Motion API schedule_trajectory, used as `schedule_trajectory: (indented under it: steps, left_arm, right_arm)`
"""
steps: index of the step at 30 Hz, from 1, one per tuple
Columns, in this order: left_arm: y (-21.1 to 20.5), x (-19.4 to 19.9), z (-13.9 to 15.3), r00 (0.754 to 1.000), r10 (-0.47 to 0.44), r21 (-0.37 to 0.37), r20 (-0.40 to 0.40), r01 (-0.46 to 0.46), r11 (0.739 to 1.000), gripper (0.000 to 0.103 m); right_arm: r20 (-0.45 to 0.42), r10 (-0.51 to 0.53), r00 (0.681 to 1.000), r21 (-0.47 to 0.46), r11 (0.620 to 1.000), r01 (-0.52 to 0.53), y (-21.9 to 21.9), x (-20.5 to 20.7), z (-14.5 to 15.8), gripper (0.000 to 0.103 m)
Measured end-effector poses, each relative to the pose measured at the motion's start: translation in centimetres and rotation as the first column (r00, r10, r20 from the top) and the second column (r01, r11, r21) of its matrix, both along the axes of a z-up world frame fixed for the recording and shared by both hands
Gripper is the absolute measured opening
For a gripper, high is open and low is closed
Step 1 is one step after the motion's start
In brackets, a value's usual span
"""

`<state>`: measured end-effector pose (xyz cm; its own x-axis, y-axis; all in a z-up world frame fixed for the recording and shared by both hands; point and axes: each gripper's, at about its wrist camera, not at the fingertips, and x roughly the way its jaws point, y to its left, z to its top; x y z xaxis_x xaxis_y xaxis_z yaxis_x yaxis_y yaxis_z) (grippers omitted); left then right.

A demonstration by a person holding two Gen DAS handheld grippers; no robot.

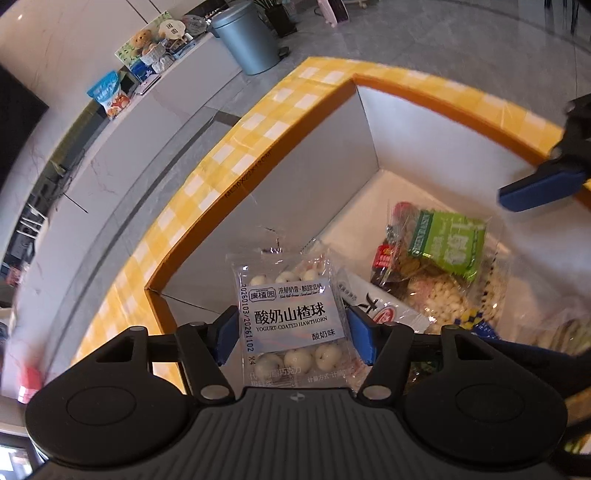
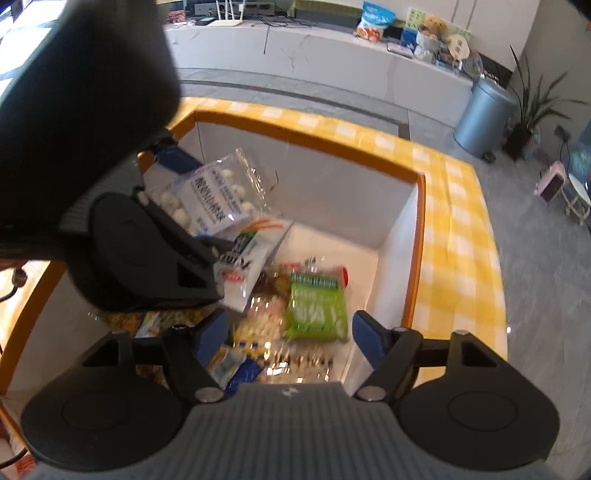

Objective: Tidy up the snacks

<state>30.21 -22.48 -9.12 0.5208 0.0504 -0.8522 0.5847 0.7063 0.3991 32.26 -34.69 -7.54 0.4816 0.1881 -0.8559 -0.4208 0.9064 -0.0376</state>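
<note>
Your left gripper is clamped on a clear packet of yogurt-coated hawthorn balls, its blue pads pressed against both side edges of the packet. You hold it over the near corner of the open box, above the snacks already inside and not touching them. From the right wrist view the same packet sits tilted in that gripper, high against the box's left wall.

Your right gripper has its jaws spread wide with nothing between them, hovering over the box's contents.

The box has a yellow-and-white checked rim, an orange inner edge and white inner walls. On its floor lies a pile of snack packs: a green packet on top, a clear bag of pale puffed pieces beneath it, a white packet with dark lettering leaning just under the held one, and more blurred wrappers nearer you that you cannot make out.

Beyond the box, a grey lidded bin stands on the tiled floor beside a long white counter carrying a blue snack bag.
</note>
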Motion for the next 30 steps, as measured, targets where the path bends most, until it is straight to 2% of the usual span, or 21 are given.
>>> schedule_trajectory:
  steps: [5,8,11,16,19,23,30]
  left_arm:
    - [-0.2,-0.2,0.4,1.0,-0.02,-0.003,0.015,0.02,1.0,0.079]
    - [-0.7,-0.8,1.2,0.997,-0.063,0.024,0.04,0.062,0.998,0.082]
    - [-0.7,-1.5,2.7,0.994,-0.079,0.04,0.076,0.076,0.996,0.083]
    - [-0.2,-2.7,5.8,0.992,-0.073,0.007,0.107,0.072,0.997,0.083]
    - [0.4,-3.8,8.0,0.988,-0.055,-0.038,0.141,0.06,0.997,0.083]
    - [1.7,-6.1,11.3,0.979,-0.013,-0.133,0.202,0.041,0.99,0.083]
    - [5.7,-9.9,16.4,0.958,0.091,-0.308,0.271,-0.003,0.951,0.083]
  right_arm:
    - [-0.001,-0.025,1.0,0.045,0.999,0.025,-0.9,-0.8,0.3,0.073]
    - [-0.005,-0.048,0.999,0.07,0.996,0.049,-1.3,-0.9,0.6,0.074]
    - [-0.002,-0.057,0.998,0.076,0.995,0.057,-1.4,-1.2,0.9,0.077]
    - [0.019,-0.075,0.997,0.098,0.993,0.073,-1.5,-2.3,2.6,0.078]
    - [0.04,-0.101,0.994,0.139,0.986,0.094,-1.7,-3.2,4.2,0.078]
    - [0.089,-0.151,0.984,0.203,0.97,0.131,-2.0,-4.8,6.9,0.078]
    - [0.149,-0.214,0.965,0.327,0.932,0.156,-1.8,-8.7,11.0,0.082]
